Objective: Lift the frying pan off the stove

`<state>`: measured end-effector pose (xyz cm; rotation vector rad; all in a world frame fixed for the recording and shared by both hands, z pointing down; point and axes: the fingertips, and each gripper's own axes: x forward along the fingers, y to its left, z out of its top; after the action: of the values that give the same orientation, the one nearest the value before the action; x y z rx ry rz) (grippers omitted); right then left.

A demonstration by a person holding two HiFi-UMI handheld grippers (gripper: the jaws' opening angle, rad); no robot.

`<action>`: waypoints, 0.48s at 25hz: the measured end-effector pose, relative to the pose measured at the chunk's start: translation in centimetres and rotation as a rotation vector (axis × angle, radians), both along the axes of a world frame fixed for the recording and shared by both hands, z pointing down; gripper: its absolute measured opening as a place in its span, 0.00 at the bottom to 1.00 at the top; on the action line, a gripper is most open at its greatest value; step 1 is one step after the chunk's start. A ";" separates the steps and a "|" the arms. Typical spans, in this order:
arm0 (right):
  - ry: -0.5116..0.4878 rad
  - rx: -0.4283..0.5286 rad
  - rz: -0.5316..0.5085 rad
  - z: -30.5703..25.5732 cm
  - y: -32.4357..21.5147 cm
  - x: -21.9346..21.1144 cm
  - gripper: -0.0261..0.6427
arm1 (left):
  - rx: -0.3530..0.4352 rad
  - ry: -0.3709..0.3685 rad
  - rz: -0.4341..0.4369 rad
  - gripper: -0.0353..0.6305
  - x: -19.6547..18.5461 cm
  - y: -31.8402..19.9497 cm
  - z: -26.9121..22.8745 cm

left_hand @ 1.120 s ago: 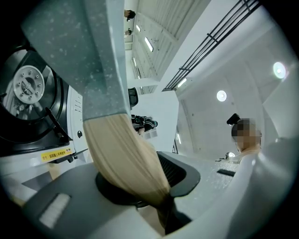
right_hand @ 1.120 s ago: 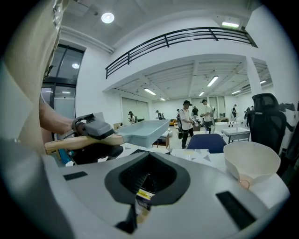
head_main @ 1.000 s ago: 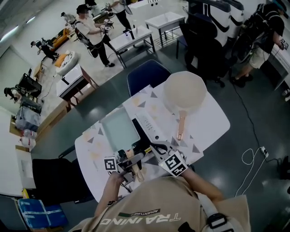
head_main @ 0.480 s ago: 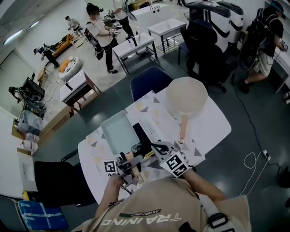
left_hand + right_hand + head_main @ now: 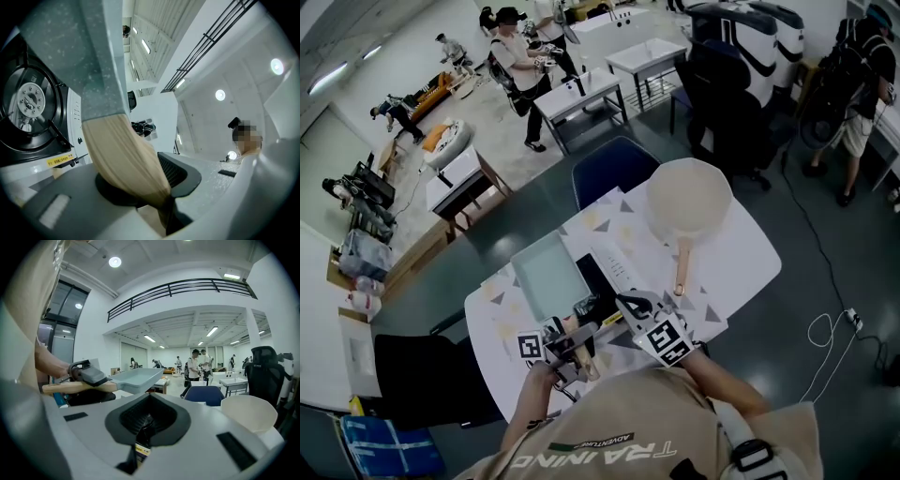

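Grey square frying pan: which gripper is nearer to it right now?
Left. The left gripper is clamped on the wooden handle of the frying pan. The right gripper is apart from it, to the handle's right by the stove, holding nothing.

The pan point(image 5: 548, 275) had a matt, speckled grey coating and a pale, smooth wood handle point(image 5: 123, 157). The stove point(image 5: 74, 117) showed glossy white casing round a black metal burner point(image 5: 29, 101). The saucepan point(image 5: 689, 197) looked matt cream.
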<state>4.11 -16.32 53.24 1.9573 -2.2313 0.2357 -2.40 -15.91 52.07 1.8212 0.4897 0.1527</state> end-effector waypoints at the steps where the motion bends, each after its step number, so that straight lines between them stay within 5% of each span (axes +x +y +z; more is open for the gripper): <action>1: -0.001 -0.001 -0.002 0.0 0.0 -0.1 0.03 | 0.001 0.001 0.002 0.24 0.0 0.1 -0.1; 12: -0.028 0.000 -0.014 0.3 -0.6 -1.0 0.03 | -0.018 0.011 -0.008 0.24 -0.4 -0.3 -0.8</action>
<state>3.09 -16.89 53.50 1.9495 -2.2615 0.2634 -2.82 -16.22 51.28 1.8071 0.4896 0.1321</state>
